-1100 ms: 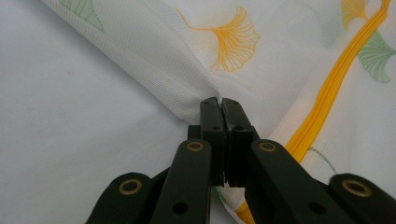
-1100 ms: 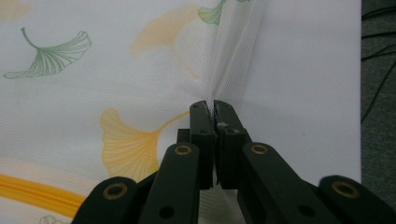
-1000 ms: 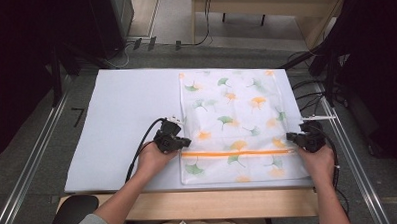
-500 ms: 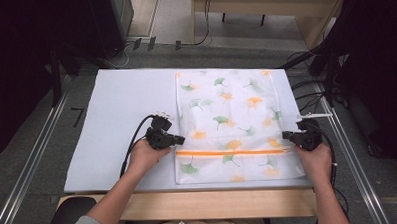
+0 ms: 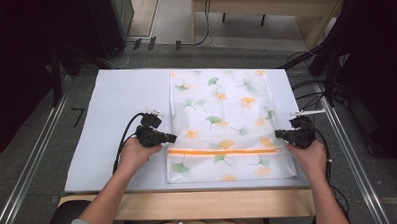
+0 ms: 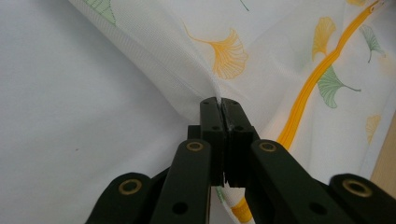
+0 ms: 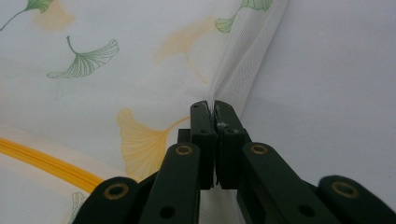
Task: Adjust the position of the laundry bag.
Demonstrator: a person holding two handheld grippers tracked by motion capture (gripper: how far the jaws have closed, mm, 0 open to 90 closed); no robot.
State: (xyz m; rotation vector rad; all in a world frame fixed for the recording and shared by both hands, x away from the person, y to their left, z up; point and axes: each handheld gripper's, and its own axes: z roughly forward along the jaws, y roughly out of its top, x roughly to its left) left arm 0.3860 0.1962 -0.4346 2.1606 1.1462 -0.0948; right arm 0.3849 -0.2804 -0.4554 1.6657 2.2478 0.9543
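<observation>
High view, nearest the person: two forearms enter from the bottom edge. The left hand (image 5: 133, 155) carries the left gripper (image 5: 173, 138) and the right hand (image 5: 308, 155) carries the right gripper (image 5: 277, 133). Each gripper meets one side edge of a white mesh laundry bag (image 5: 221, 111) printed with green and orange ginkgo leaves. The bag lies flat on a pale sheet (image 5: 121, 94) that covers the counter (image 5: 189, 205), right of the sheet's middle. An orange zipper (image 5: 223, 151) runs across the bag's near part, on a line just nearer than the two grippers. A black cable (image 5: 123, 139) loops from the left gripper over the sheet.

Left gripper view: the jaws of the left gripper (image 6: 220, 103) are clenched on a fold of the bag's mesh (image 6: 196, 51), which rises in a taut ridge from the tips. The zipper (image 6: 317, 74) passes to the right of the jaws. This pinch is too small to read from above.

Right gripper view: the right gripper (image 7: 213, 106) is likewise clenched on the bag's edge (image 7: 247, 60), with printed mesh to the left and bare sheet (image 7: 336, 93) to the right. The zipper (image 7: 42, 161) crosses the lower left corner.

Farther off, the high view alone gives the surroundings: metal rails (image 5: 42, 142) beside the counter, cables on the grey floor (image 5: 149, 43), and a wooden bench (image 5: 263, 4) beyond.
</observation>
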